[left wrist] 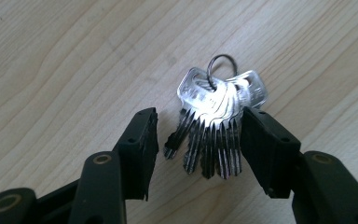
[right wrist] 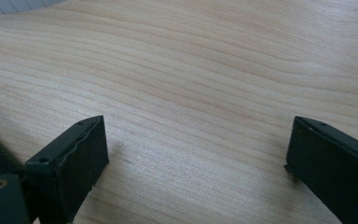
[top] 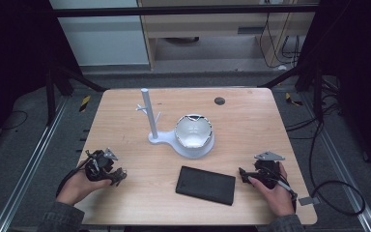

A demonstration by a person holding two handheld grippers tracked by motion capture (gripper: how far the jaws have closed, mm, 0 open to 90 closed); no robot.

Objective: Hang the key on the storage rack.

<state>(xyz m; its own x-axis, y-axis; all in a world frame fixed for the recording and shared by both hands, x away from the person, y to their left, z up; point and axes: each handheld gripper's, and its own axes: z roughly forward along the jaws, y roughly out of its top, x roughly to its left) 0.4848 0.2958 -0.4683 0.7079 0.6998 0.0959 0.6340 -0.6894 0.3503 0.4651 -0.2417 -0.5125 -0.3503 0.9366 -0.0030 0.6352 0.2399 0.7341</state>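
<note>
Bunch of keys [left wrist: 214,126] lies flat on the bench [top: 251,121] at its near-left, between the spread jaws of the left tongs [left wrist: 199,140], one jaw touching the blades. Likely a pick-up: centre over the blades, close squarely, lift straight. Right tongs [right wrist: 196,154] spread, holding nothing, beside the black case [top: 206,185].

The left gripper [top: 118,175], toward 7 o'clock on the worktop [top: 251,125], is a black, lumpy body with a small grey three-cornered plate on top and a black cable trailing back. Its jaws are matte black blocks with ribbed inner faces, small screw holes and brass-coloured pivot rivets. The right gripper [top: 242,175], toward 5 o'clock, has the same black build and grey plate. Both sleeves are dark grey.
</note>
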